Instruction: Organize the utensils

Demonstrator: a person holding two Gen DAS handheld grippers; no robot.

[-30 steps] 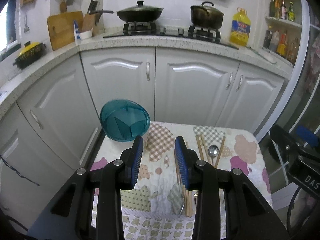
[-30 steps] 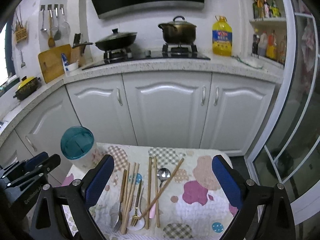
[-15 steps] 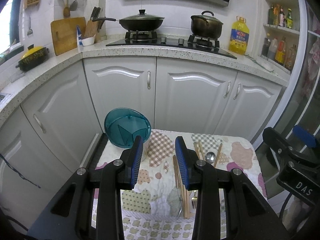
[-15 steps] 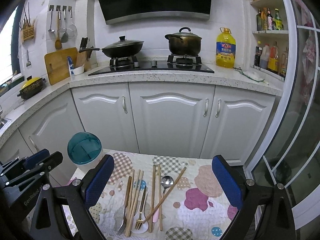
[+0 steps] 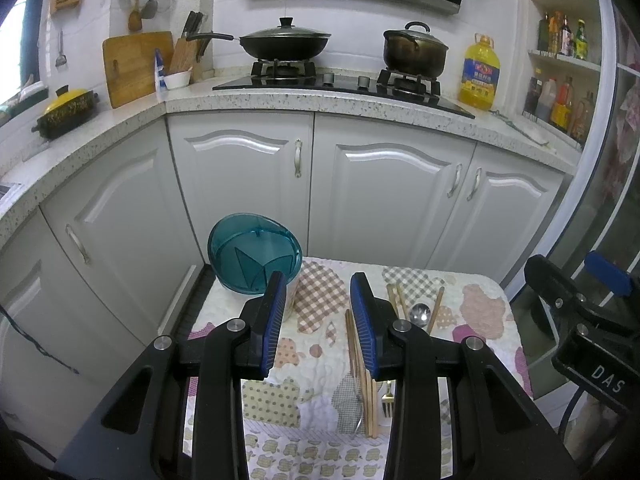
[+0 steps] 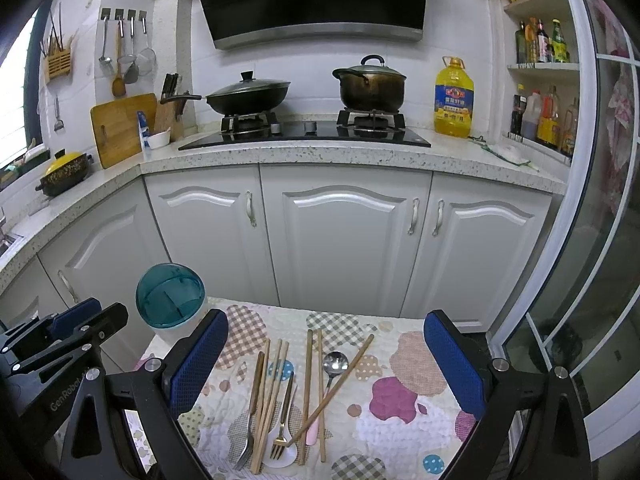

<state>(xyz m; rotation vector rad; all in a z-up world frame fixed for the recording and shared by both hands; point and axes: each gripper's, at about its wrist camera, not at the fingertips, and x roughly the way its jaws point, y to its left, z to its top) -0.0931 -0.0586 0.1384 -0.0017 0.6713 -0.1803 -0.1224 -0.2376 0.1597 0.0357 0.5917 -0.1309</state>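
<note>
Several wooden chopsticks, forks and a metal spoon lie on a patterned cloth. A utensil holder with a teal domed lid stands at the cloth's far left corner; it also shows in the left wrist view. My left gripper is open and empty above the cloth, just right of the holder. My right gripper is wide open and empty above the utensils. The chopsticks and spoon show partly behind my left fingers.
White cabinets stand right behind the small table. A counter above carries a wok, a pot and an oil bottle. A glass door is on the right.
Both grippers have risen and tilted up a little, so more of the stove wall shows. The jaws and the utensils have not changed.
</note>
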